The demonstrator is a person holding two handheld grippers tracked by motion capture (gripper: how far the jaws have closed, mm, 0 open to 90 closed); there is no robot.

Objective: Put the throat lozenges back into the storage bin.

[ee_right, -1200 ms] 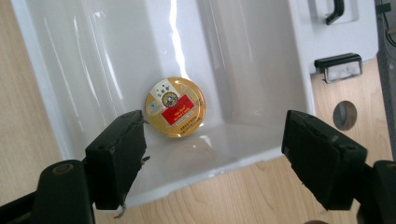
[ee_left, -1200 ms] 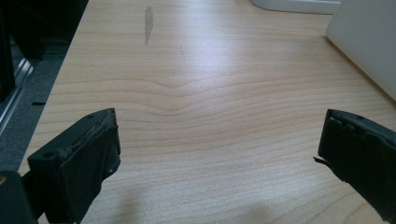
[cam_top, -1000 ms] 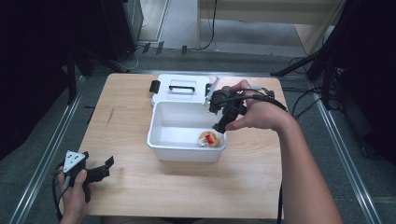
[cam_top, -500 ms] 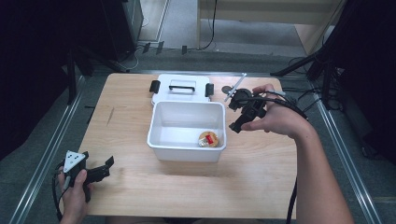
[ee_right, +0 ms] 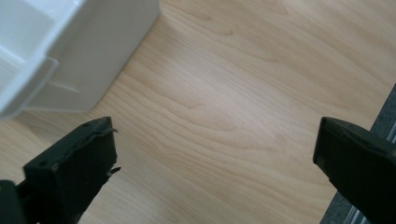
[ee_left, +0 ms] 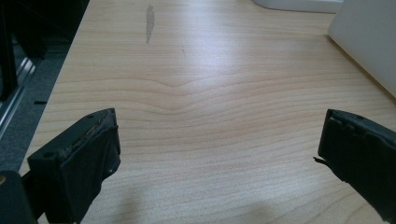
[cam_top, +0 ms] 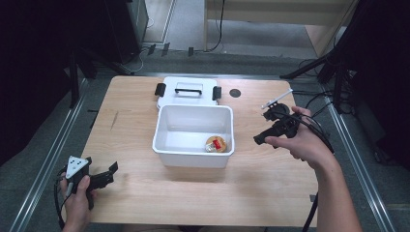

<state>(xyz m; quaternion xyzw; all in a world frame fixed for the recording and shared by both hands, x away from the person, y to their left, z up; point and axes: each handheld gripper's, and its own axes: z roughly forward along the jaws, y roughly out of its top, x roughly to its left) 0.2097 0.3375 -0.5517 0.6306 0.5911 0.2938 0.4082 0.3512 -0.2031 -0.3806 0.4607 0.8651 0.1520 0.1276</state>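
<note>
A white plastic bin [cam_top: 193, 157] stands mid-table, and a small round orange and red item [cam_top: 215, 144] lies in its front right corner. My right gripper [cam_top: 262, 128] hovers over bare wood to the right of the bin. Its jaws have just been opening and now stand wide apart with nothing between them [ee_right: 215, 140]. The bin's outer wall [ee_right: 70, 46] rises at the upper left of the right gripper view. My left gripper [cam_top: 112, 173] rests low at the table's front left corner, open and empty [ee_left: 217, 135], with the bin's corner [ee_left: 369, 42] far off.
The bin's white lid [cam_top: 187, 90] with black latches lies flat just behind the bin. A small dark disc [cam_top: 235, 93] sits on the table right of the lid. A grey streak [cam_top: 114, 120] marks the wood at left. Cables [cam_top: 321, 133] trail off the right edge.
My right gripper has swung from above the bin to the table at its right, sinking a little, and its jaws have opened. The left gripper has kept still.
</note>
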